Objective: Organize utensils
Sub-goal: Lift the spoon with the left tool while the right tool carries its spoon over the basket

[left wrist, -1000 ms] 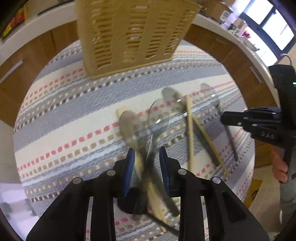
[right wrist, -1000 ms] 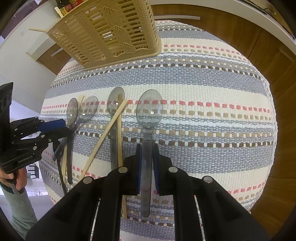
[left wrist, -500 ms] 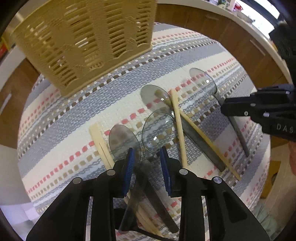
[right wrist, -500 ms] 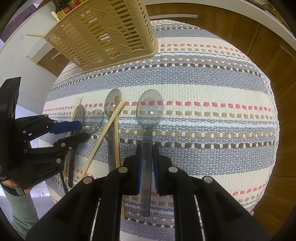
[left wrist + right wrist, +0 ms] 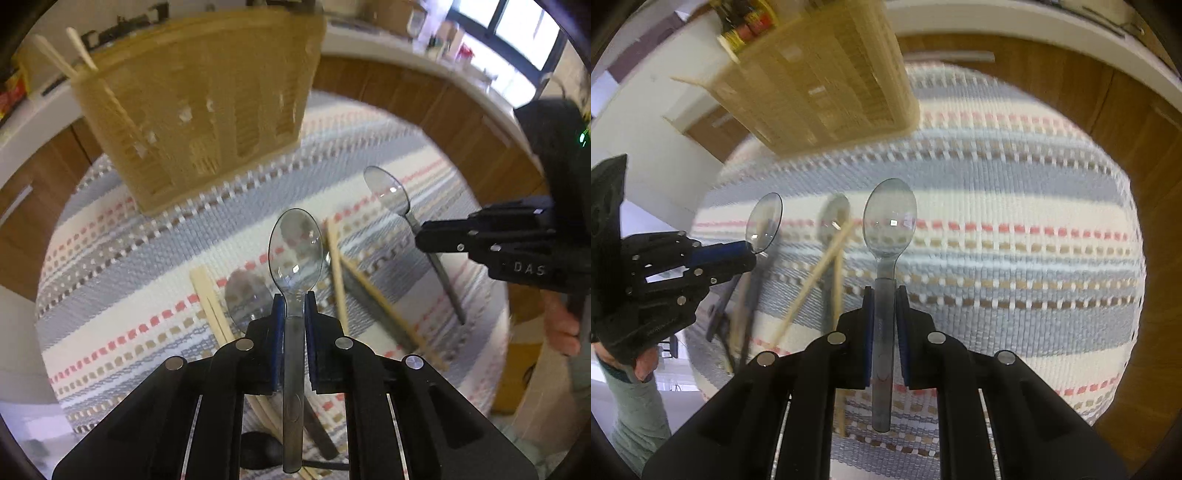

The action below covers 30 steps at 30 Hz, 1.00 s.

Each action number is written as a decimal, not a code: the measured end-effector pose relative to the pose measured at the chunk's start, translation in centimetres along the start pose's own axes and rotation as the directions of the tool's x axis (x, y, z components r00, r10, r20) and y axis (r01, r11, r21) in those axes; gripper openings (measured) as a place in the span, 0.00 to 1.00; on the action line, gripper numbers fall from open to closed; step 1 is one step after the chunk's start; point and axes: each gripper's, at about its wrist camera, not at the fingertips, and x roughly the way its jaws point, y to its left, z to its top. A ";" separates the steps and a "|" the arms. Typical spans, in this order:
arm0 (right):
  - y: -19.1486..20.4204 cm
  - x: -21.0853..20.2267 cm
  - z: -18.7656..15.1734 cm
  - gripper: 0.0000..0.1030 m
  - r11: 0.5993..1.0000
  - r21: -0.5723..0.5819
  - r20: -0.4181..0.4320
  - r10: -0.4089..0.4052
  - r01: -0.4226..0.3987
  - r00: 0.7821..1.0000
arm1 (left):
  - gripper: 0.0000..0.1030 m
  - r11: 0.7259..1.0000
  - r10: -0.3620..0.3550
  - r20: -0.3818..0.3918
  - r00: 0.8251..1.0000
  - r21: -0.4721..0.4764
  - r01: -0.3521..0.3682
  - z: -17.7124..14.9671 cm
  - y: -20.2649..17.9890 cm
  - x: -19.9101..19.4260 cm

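Both clear plastic spoons are pinched and off the striped woven cloth (image 5: 122, 266), so head for the tan slatted basket (image 5: 207, 103) at its far edge and drop them handle-first. Left gripper (image 5: 294, 306) clamps one spoon (image 5: 295, 247), right gripper (image 5: 885, 299) clamps the other (image 5: 889, 225). Only the left view shows the chopsticks (image 5: 79, 51) poking out of the basket.

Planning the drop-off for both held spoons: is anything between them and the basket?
Nothing visible. Left gripper and right gripper each clamp a clear spoon; only bare striped cloth lies before the wicker basket.
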 end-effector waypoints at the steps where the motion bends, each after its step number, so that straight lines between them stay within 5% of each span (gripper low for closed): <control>1: 0.3 -1.1 0.2 0.09 1.000 -0.012 0.034 0.021 -0.020 0.999 | 0.09 1.000 -0.007 0.041 0.999 -0.008 0.008 0.1 0.2 -1.3; 5: 1.8 -5.2 1.0 0.09 0.995 -0.077 0.171 0.070 -0.057 0.983 | 0.09 0.998 -0.053 0.193 0.980 -0.035 0.061 0.6 0.9 -6.0; 9: 3.3 -9.5 2.0 0.09 0.984 -0.154 0.314 0.134 -0.089 0.940 | 0.09 0.994 -0.057 0.359 0.932 -0.071 0.089 2.6 1.4 -11.0; 17: 6.6 -14.6 6.5 0.09 0.968 -0.243 0.557 0.193 -0.064 0.808 | 0.09 0.990 0.035 0.645 0.763 -0.125 0.061 5.9 3.3 -18.7; 24: 8.2 -14.2 11.0 0.09 0.966 -0.238 0.737 0.108 0.106 0.668 | 0.09 0.986 0.149 0.783 0.604 -0.164 -0.030 8.7 4.2 -18.0; 26: 8.0 -13.1 12.1 0.09 0.964 -0.235 0.751 0.098 0.126 0.653 | 0.09 0.983 0.178 0.822 0.541 -0.174 -0.058 8.7 4.4 -17.2; 30: 6.2 -10.2 14.2 0.09 0.968 -0.219 0.750 0.089 0.120 0.656 | 0.09 0.978 0.201 0.846 0.495 -0.200 -0.056 8.9 5.7 -15.5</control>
